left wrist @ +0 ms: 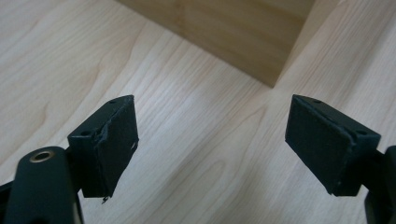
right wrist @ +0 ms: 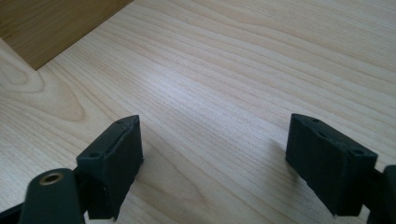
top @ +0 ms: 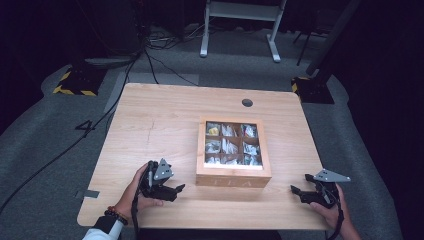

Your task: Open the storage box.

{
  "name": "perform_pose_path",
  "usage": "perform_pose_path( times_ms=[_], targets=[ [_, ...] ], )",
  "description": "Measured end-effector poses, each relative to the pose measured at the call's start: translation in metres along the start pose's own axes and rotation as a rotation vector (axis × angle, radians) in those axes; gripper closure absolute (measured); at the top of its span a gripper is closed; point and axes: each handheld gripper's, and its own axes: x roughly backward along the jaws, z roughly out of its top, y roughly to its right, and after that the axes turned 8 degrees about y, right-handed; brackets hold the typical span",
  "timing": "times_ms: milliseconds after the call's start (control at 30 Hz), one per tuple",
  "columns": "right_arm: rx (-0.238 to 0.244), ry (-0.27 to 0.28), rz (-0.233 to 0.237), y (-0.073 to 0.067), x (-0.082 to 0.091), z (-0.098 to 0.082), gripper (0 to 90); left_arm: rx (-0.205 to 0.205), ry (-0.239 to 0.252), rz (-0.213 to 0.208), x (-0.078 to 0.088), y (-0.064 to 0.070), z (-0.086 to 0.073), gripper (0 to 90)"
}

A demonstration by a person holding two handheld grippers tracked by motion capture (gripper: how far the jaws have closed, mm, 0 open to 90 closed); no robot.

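Note:
A square wooden tea box (top: 233,150) with a clear lid stands in the middle of the table, its nine compartments holding tea bags. My left gripper (top: 179,191) rests near the front edge, just left of the box, jaws open and empty. In the left gripper view the box's corner (left wrist: 261,42) lies ahead of the open left gripper (left wrist: 212,144). My right gripper (top: 296,193) sits at the front right, apart from the box, also open with nothing between its jaws. The box's corner (right wrist: 46,28) appears at upper left in the right gripper view, beyond the right gripper (right wrist: 215,163).
The light wooden table (top: 160,120) has a round cable hole (top: 247,103) at the back. Bare tabletop lies left of the box and behind it. Beyond the table, cables run across the grey floor, and a white desk frame (top: 240,25) stands there.

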Motion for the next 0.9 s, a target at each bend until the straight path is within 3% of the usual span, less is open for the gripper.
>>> perform_pose_path(
  times_ms=[200, 300, 567, 900],
  targets=[
    [0.0, 0.0, 0.0, 0.0, 0.0, 0.0, 18.6, -0.003, 0.023, -0.015, 0.0, 0.005, 0.01, 17.0],
    [0.0, 0.0, 0.0, 0.0, 0.0, 0.0, 18.6, 0.02, 0.047, -0.035, 0.002, 0.004, 0.017, 17.0],
    [0.0, 0.0, 0.0, 0.0, 0.0, 0.0, 18.6, 0.029, 0.089, -0.034, 0.002, 0.006, 0.028, 16.8],
    [0.0, 0.0, 0.0, 0.0, 0.0, 0.0, 18.6, 0.021, 0.08, -0.03, -0.006, 0.01, 0.037, 16.8]
  ],
)
